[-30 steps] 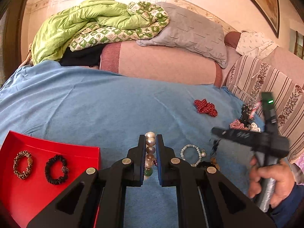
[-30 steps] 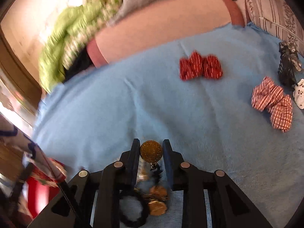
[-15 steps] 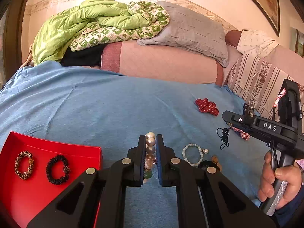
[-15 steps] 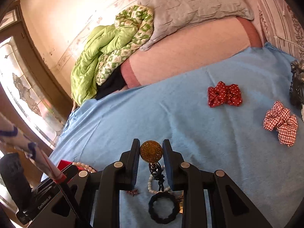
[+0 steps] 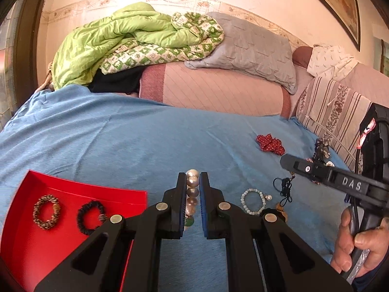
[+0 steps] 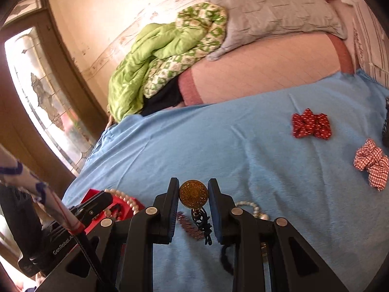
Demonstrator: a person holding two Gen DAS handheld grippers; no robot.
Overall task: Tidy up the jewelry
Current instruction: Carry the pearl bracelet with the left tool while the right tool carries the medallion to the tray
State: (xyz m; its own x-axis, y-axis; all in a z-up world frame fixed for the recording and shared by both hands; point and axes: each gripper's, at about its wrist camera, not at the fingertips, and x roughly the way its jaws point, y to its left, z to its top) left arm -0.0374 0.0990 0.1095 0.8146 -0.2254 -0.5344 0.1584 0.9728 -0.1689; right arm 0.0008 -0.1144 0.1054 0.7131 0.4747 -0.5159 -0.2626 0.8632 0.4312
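Observation:
My left gripper [image 5: 192,182] is shut on a pearl bead strand [image 5: 192,192], held just right of the red tray [image 5: 73,194] on the blue bedspread. A brown beaded ring [image 5: 46,211] and a black scrunchie [image 5: 91,216] lie in the tray. My right gripper [image 6: 193,191] is shut on a gold medallion [image 6: 193,194] whose black cord [image 6: 203,226] dangles below. In the left wrist view that gripper [image 5: 283,161] hovers at the right with the cord [image 5: 284,188] hanging. A white bead bracelet [image 5: 252,200] lies on the bedspread between the two grippers.
A red dotted bow [image 6: 311,126] and a red checked scrunchie [image 6: 372,168] lie on the blue bedspread [image 6: 218,146] to the right. Pillows and a green quilt [image 5: 126,39] pile at the far end. A person's hand [image 5: 359,245] grips the right handle.
My right gripper has risen with the gold medallion, lifting its cord and black loop off the bedspread, and has swung toward the tray side. The left gripper has stayed put.

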